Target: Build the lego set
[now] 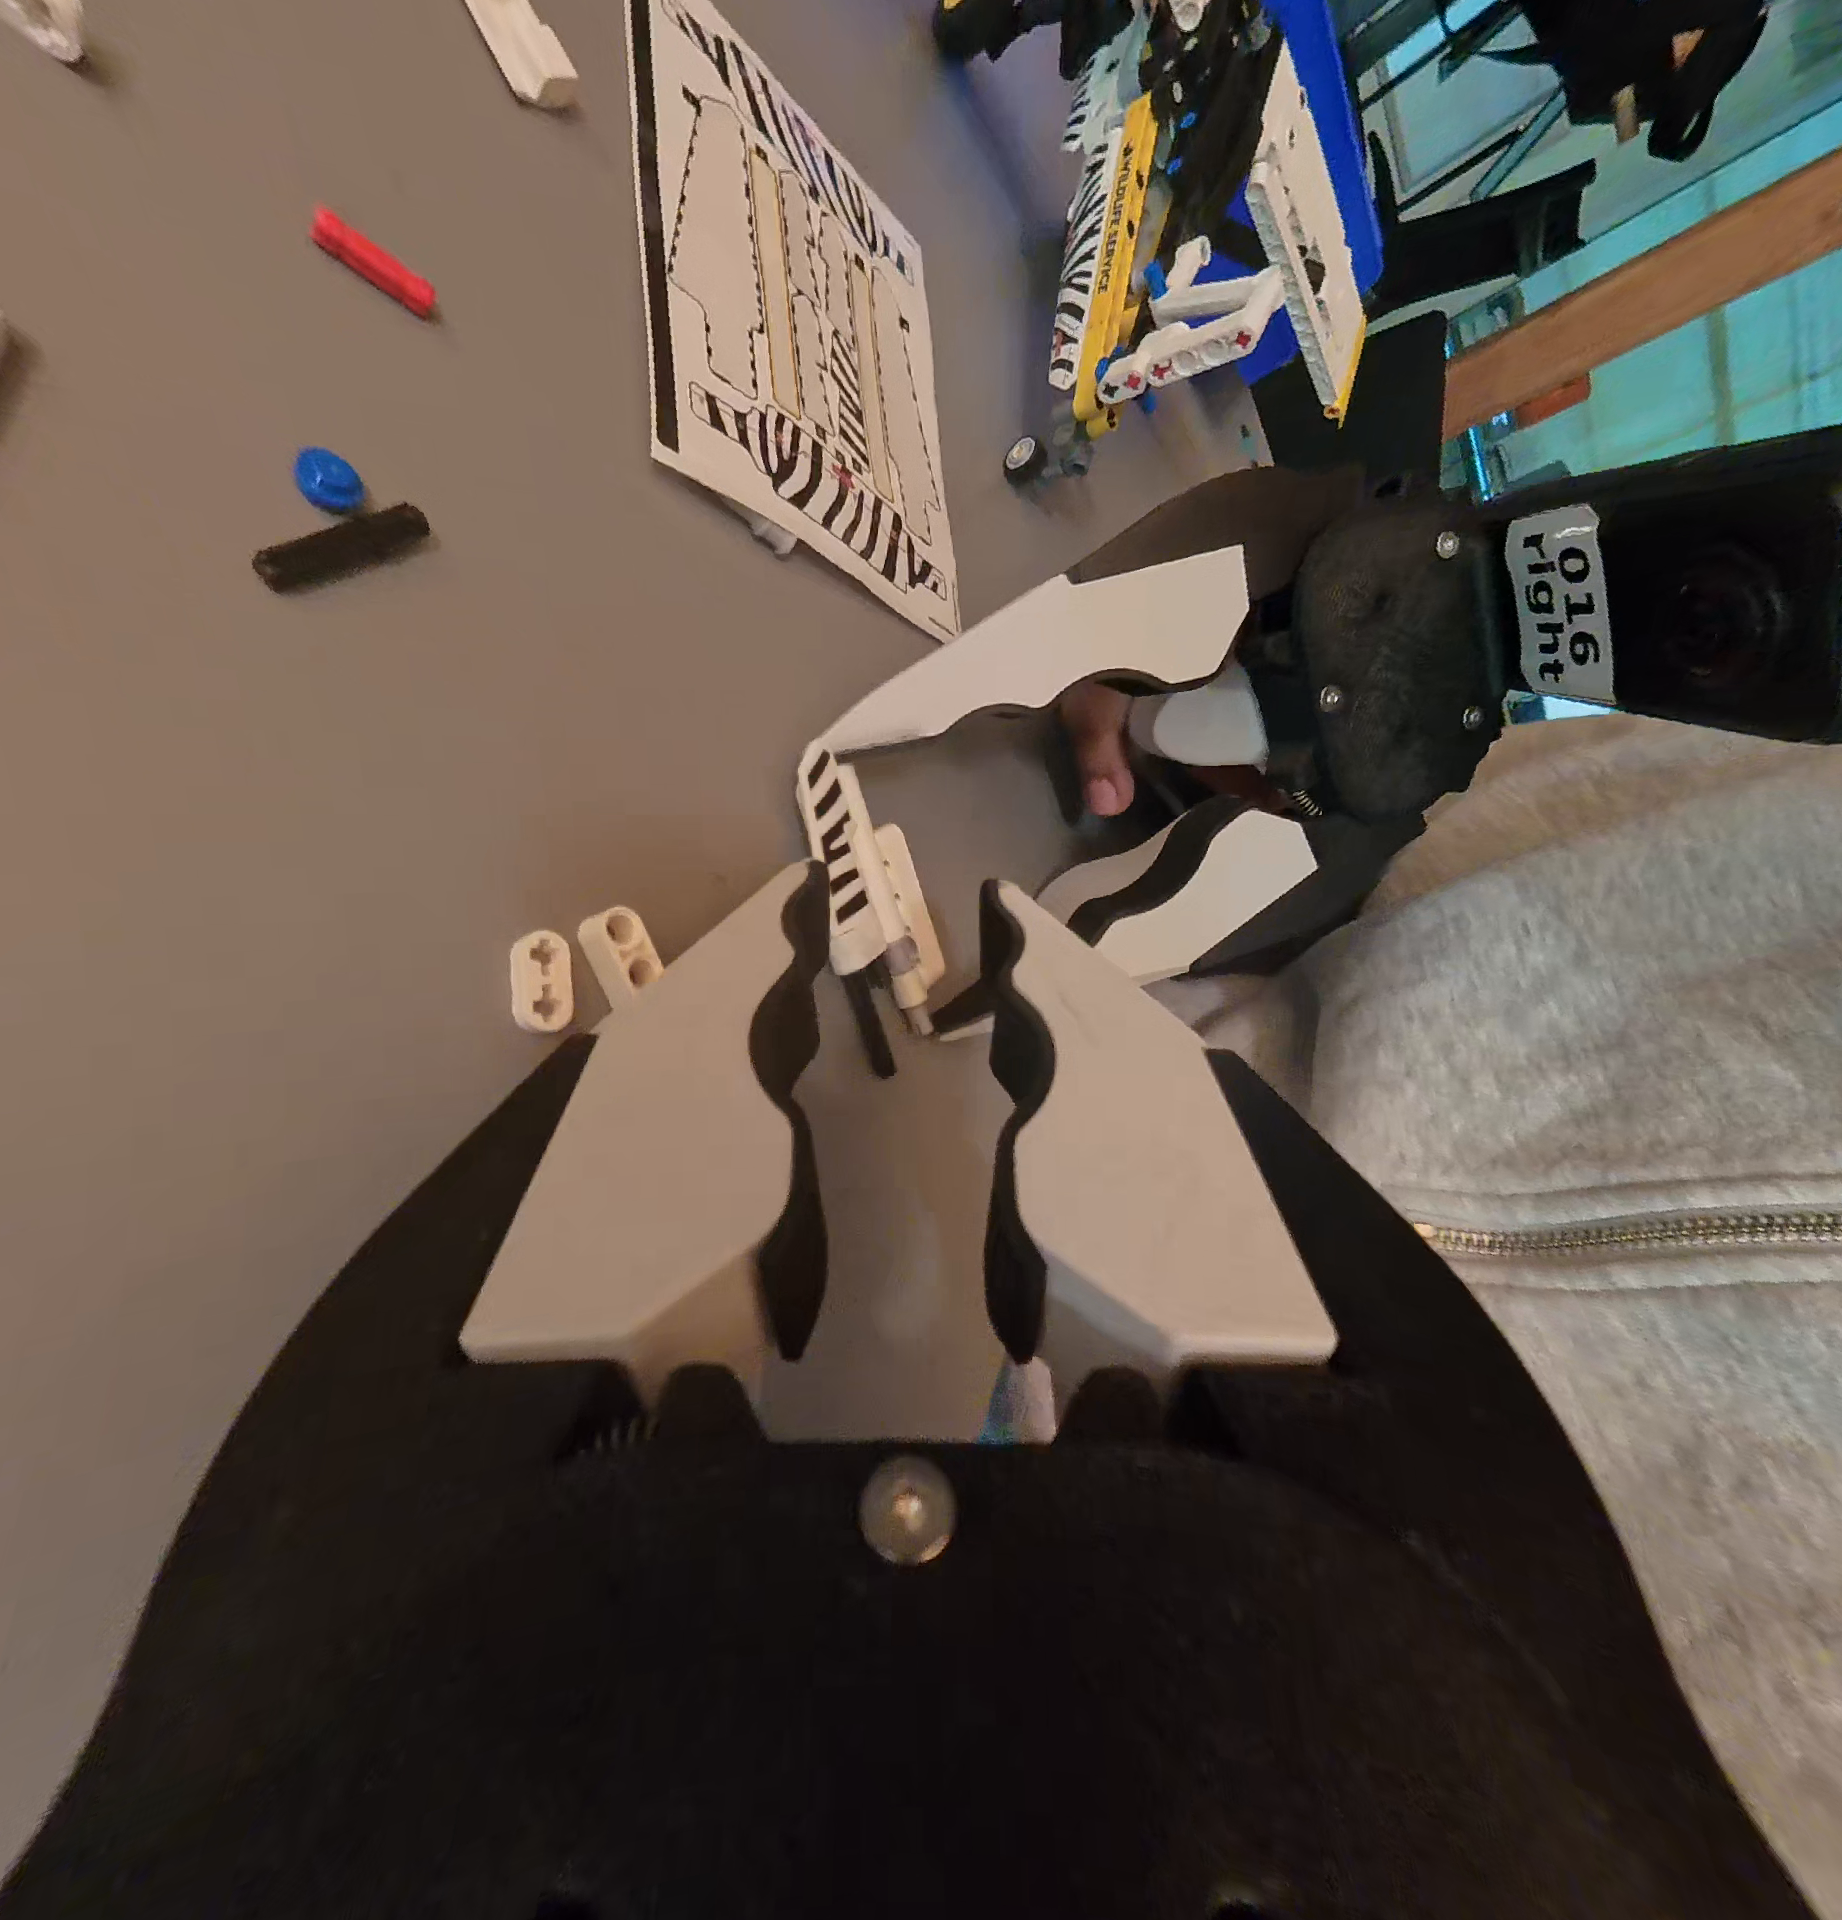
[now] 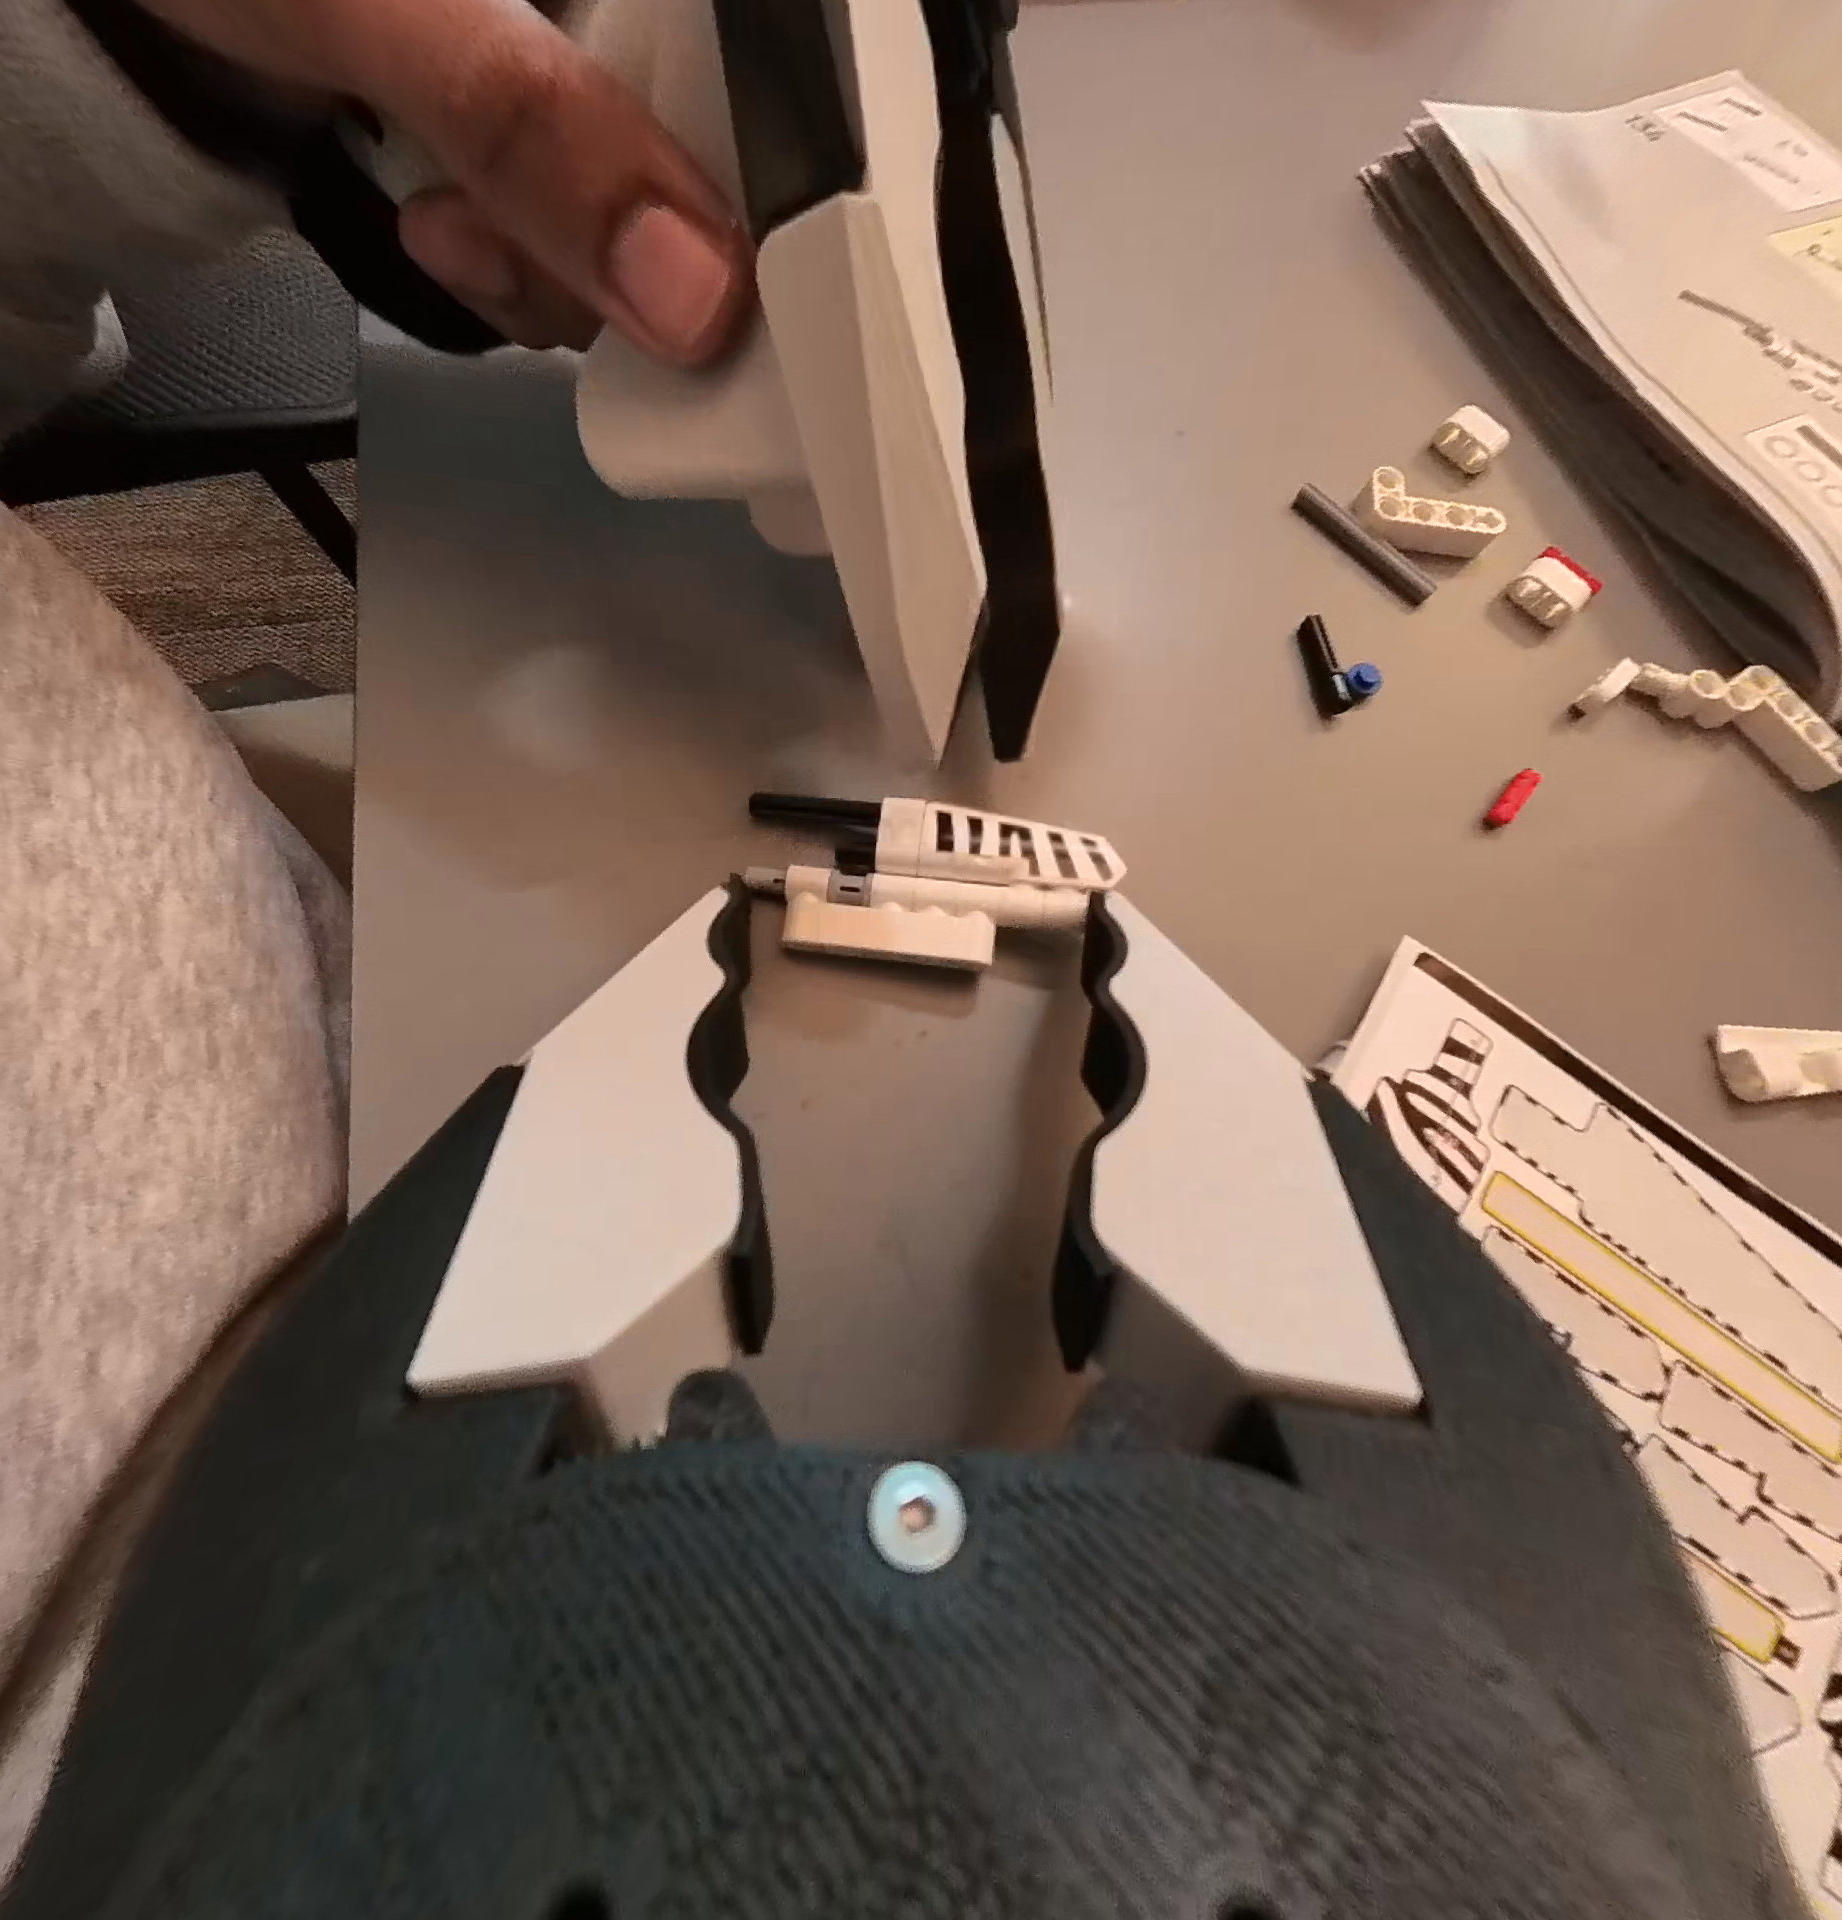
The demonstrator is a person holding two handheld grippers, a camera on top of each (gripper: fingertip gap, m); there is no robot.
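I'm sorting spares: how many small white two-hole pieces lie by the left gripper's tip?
2, side by side left of the left gripper: a cross-holed piece and a round-holed piece. The finger may hide more.

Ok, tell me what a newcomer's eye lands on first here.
First, the small white zebra-striped lego assembly on the grey table, between the tips of the open right gripper, with the left gripper hovering open right at it. Next, the zebra-patterned sticker sheet and the half-built yellow, white and blue model farther back.
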